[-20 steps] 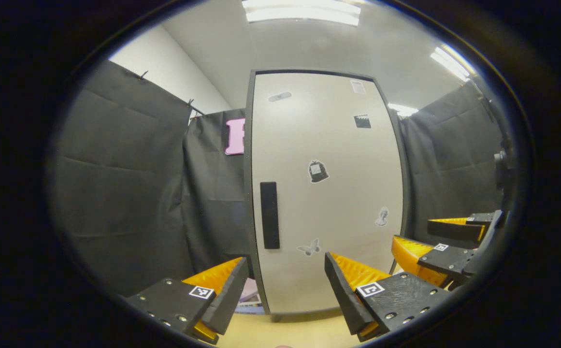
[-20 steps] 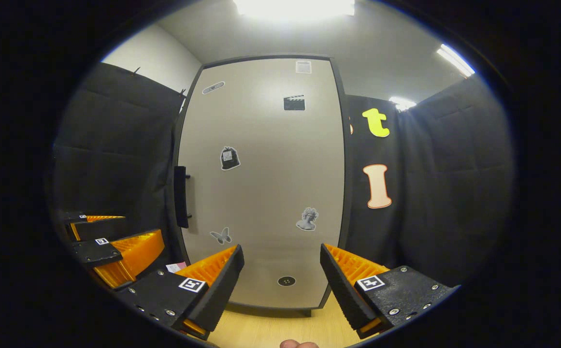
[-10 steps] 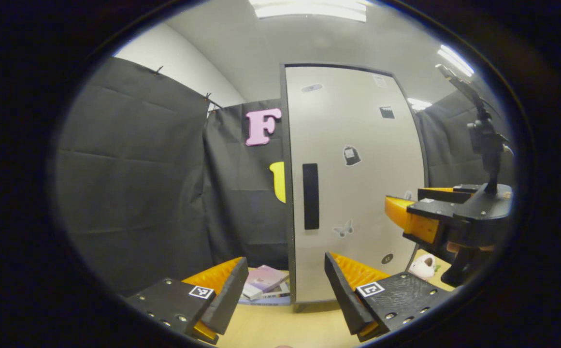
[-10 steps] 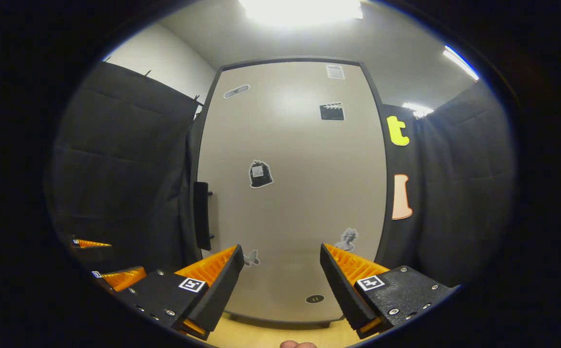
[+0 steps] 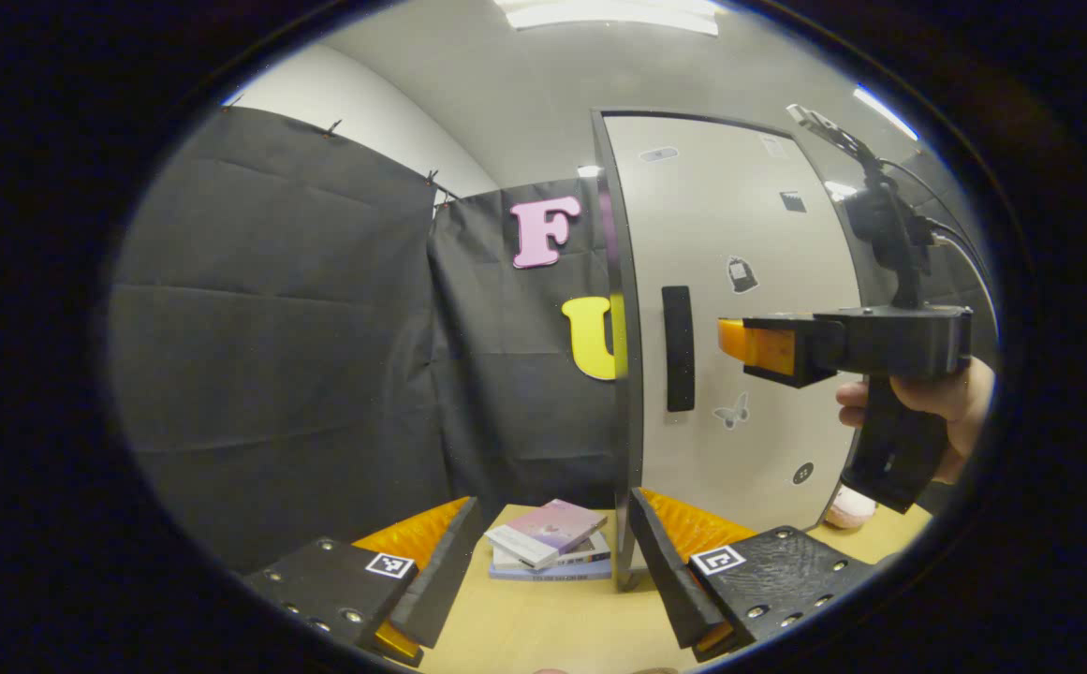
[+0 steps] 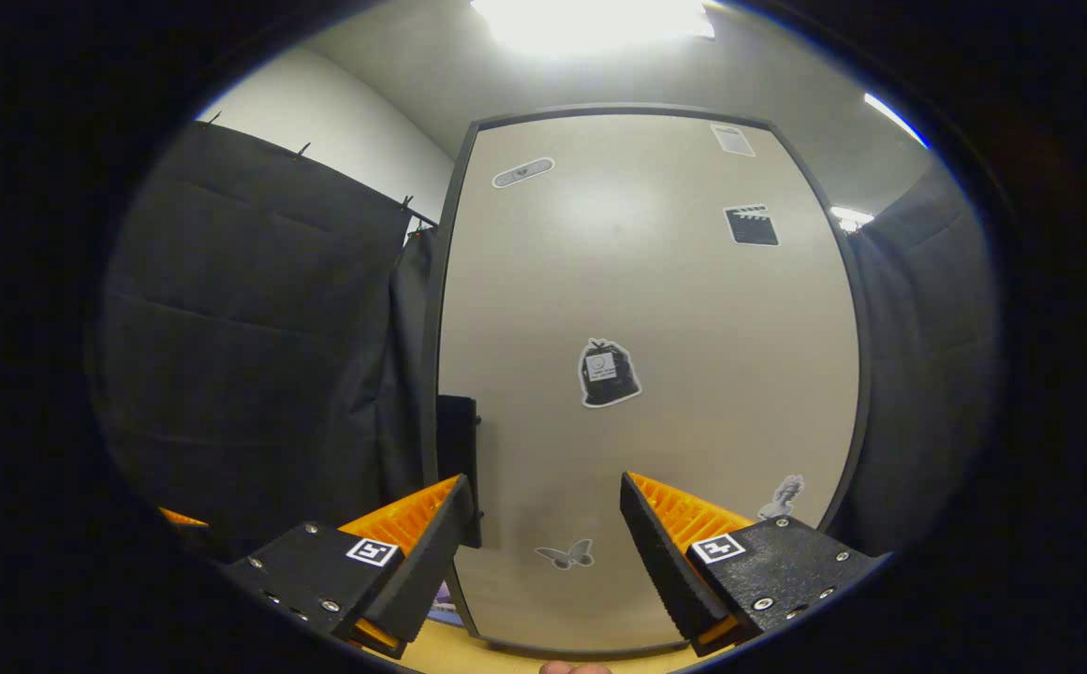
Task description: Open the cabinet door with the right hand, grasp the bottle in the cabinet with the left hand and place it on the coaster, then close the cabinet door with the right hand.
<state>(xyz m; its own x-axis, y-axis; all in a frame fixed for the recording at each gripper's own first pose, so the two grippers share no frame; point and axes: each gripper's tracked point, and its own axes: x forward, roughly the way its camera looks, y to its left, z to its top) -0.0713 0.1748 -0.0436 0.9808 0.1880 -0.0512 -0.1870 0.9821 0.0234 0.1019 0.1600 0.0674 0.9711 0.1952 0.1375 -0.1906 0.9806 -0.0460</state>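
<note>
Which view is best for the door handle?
Left gripper view: the handle shows whole and face-on, a dark vertical bar on the door, with the right hand-held gripper level with it. Right gripper view catches the handle edge-on, its lower end behind a finger.

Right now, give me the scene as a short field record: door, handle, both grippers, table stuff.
cabinet door: closed, stickers on its front
handle: dark vertical bar near the door's left edge, nothing gripping it
right gripper: held in a hand, level with the handle, just to its right, fingers apart
left gripper: low over the table, fingers apart, holding nothing
books: small stack on the table, left of the cabinet's base
bottle: not visible, door shut
task stage: door not yet opened
</note>
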